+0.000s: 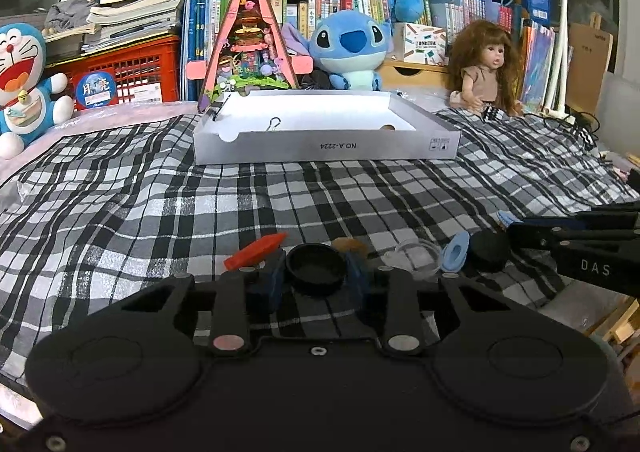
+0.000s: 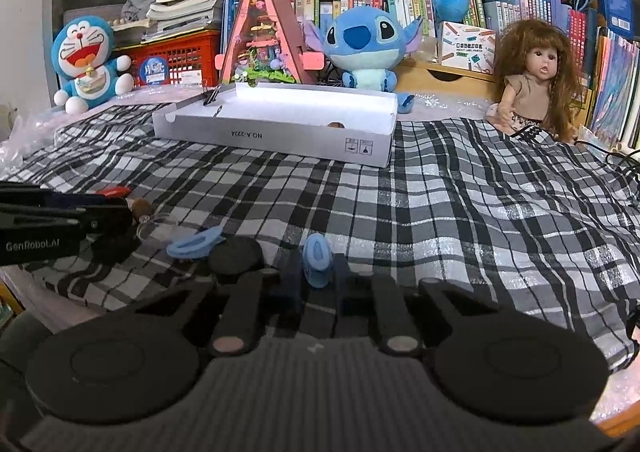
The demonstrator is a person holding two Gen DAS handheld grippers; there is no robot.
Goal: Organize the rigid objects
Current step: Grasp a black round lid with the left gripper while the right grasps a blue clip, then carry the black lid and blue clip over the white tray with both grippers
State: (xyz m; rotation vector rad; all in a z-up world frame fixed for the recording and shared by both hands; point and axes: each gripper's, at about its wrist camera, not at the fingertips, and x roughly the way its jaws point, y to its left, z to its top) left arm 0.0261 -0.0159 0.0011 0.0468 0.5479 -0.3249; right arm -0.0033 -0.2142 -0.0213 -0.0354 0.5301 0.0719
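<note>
My left gripper (image 1: 317, 276) is shut on a black round lid (image 1: 316, 267), low over the plaid cloth. My right gripper (image 2: 316, 272) is shut on a light blue clip (image 2: 317, 259). Near the left gripper lie a red wedge-shaped piece (image 1: 256, 250), a brown round piece (image 1: 351, 244), a clear round lid (image 1: 416, 256), a second blue clip (image 1: 454, 253) and another black lid (image 1: 489, 250). That second clip (image 2: 196, 242) and black lid (image 2: 235, 254) also show in the right wrist view. A white shallow box (image 1: 326, 145) stands further back, with a binder clip (image 1: 274, 125) inside.
Plaid cloth (image 2: 460, 211) covers the surface. Behind the box stand a pink triangular toy house (image 1: 250, 47), a Stitch plush (image 1: 350, 47), a Doraemon plush (image 1: 24, 79), a doll (image 1: 486, 67), red crates and bookshelves. The other gripper's arm (image 1: 580, 244) reaches in from the right.
</note>
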